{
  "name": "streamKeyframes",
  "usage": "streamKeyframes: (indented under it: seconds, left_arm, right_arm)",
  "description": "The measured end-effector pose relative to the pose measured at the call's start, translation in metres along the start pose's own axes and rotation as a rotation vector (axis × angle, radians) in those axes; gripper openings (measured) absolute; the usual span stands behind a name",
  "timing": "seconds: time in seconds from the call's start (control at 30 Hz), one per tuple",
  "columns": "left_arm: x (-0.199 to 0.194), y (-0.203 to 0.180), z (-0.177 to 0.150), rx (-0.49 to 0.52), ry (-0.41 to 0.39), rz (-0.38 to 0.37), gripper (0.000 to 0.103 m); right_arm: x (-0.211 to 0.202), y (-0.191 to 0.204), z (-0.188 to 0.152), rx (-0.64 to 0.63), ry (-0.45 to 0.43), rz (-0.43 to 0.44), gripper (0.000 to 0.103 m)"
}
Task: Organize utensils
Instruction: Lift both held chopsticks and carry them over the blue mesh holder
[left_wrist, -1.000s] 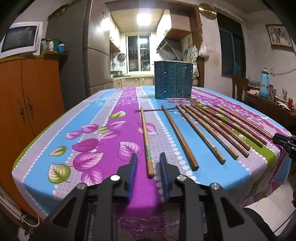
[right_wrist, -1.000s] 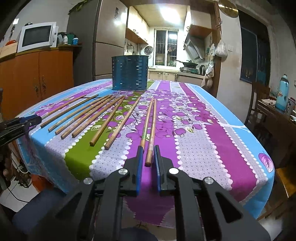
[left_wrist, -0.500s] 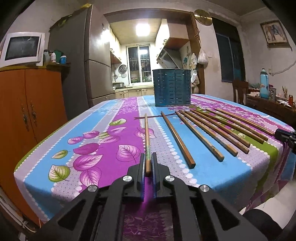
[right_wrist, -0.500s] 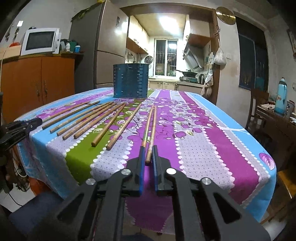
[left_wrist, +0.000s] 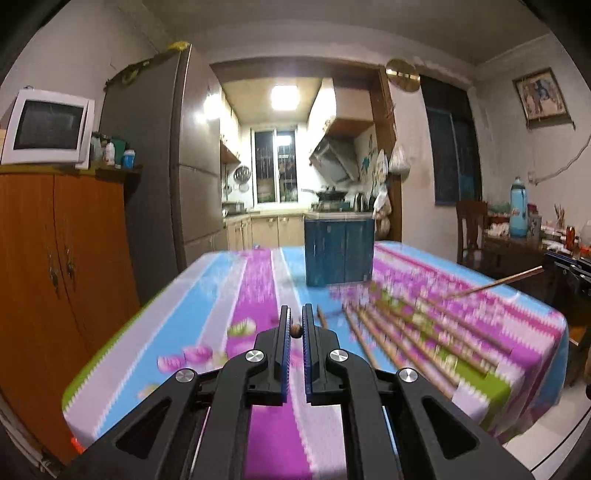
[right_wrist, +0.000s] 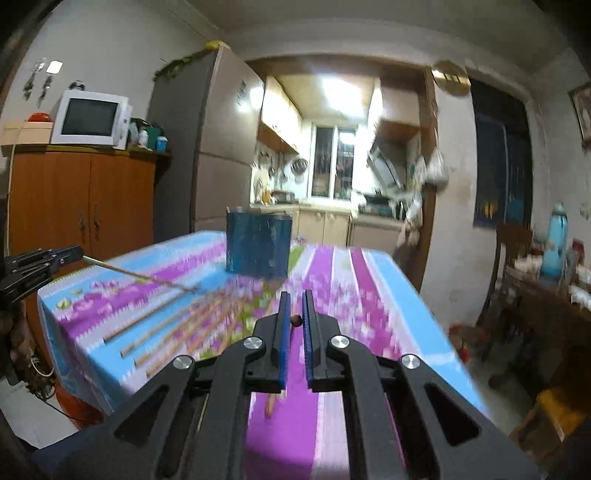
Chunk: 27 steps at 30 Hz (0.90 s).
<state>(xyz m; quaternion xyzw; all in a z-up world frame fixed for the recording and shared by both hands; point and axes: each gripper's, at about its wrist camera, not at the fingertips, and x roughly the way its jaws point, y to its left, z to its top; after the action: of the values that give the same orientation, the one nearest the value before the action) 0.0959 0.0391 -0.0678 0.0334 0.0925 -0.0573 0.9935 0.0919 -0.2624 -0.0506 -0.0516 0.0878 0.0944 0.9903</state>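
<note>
Two brown wooden chopsticks (left_wrist: 295, 329) up, one pinched in each of my tongs (left_wrist: 294, 325); next, probably (blurry) drop them into the blue slotted holder (left_wrist: 339, 251).

White microwave (left_wrist: 48, 132) on an orange cabinet (left_wrist: 62, 266) — grey fridge (left_wrist: 162, 162) beside it — blue bottle (left_wrist: 518, 208) far right.

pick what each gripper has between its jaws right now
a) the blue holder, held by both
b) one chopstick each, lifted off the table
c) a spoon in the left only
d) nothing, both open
b: the left gripper and the right gripper each clamp a chopstick end, and each camera shows the other's stick raised above the tablecloth.
</note>
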Motion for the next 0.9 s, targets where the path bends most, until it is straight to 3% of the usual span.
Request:
streamKeyframes:
  seconds: [0.23,0.63,0.9]
  left_arm:
    - [0.019,0.0,0.06,0.05,-0.057,-0.012,0.007]
    - [0.102,0.008,0.132,0.059,0.06,-0.048,0.007]
    - [0.13,0.017,0.173,0.035,0.109,-0.06,0.007]
  right_arm:
    - [0.022,-0.006,0.059,-0.056,-0.031,0.053,0.005]
    - [0.09,-0.036,0.114,-0.023,0.084,0.132,0.005]
    - [0.123,-0.051,0.146,0.0,0.115,0.149,0.005]
